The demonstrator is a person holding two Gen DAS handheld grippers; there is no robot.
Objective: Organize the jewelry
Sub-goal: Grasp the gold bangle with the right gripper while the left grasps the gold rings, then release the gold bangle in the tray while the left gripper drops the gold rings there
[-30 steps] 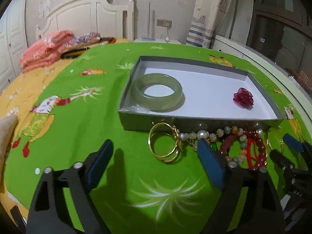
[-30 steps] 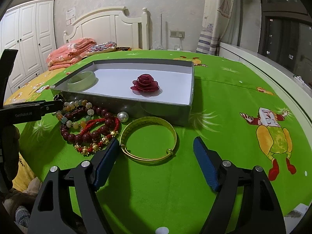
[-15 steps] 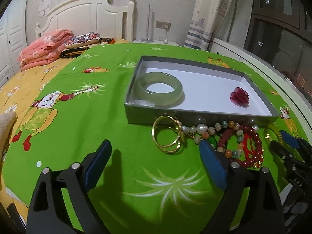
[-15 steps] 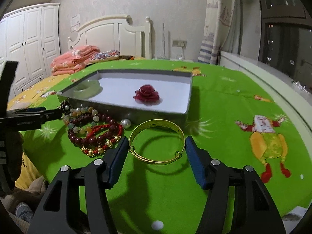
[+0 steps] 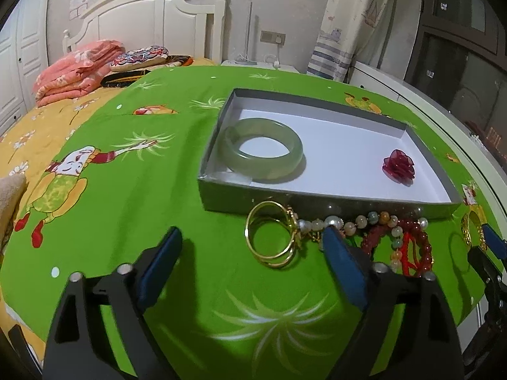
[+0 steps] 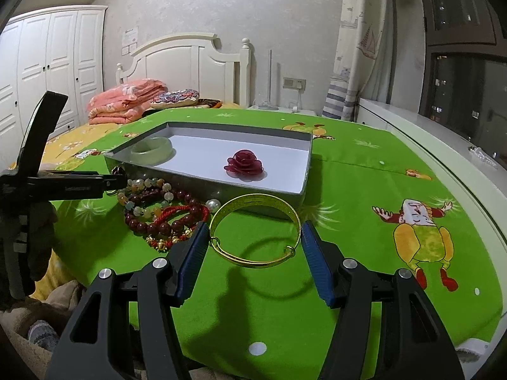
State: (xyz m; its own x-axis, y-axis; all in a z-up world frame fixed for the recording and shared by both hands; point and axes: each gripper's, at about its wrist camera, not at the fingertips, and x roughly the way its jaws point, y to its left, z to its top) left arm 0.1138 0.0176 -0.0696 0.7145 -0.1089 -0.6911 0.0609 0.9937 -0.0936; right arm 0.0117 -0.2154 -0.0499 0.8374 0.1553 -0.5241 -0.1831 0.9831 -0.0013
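Compared with one second ago, the right gripper [image 6: 255,237] has narrowed its gap and moved forward: its blue fingers [image 6: 193,258] are now bracketing the gold bangle [image 6: 255,231], one pad on each side. Contact cannot be confirmed; the fingers are still parted, not clamped. The bangle is lying flat on the green bedspread [image 6: 364,190], just ahead of the fingers and beside the near wall of the grey box [image 6: 304,171].

The left gripper [image 5: 250,253] is remaining wide open, holding nothing. It has pulled back slightly, so the gold rings [image 5: 271,237] are sitting between and just beyond its fingers [image 5: 160,262]. The right-hand finger is covering part of the bead bracelets [image 5: 408,247], which are trailing off to that side.

Inside the box, beyond the fingers, the jade bangle [image 5: 262,148] and the red rose ornament [image 5: 398,166] are resting unchanged.

In the left view, the gold bangle is largely cut off by the right gripper's tip at the frame edge. The bead strands are tangled; their count is unclear.
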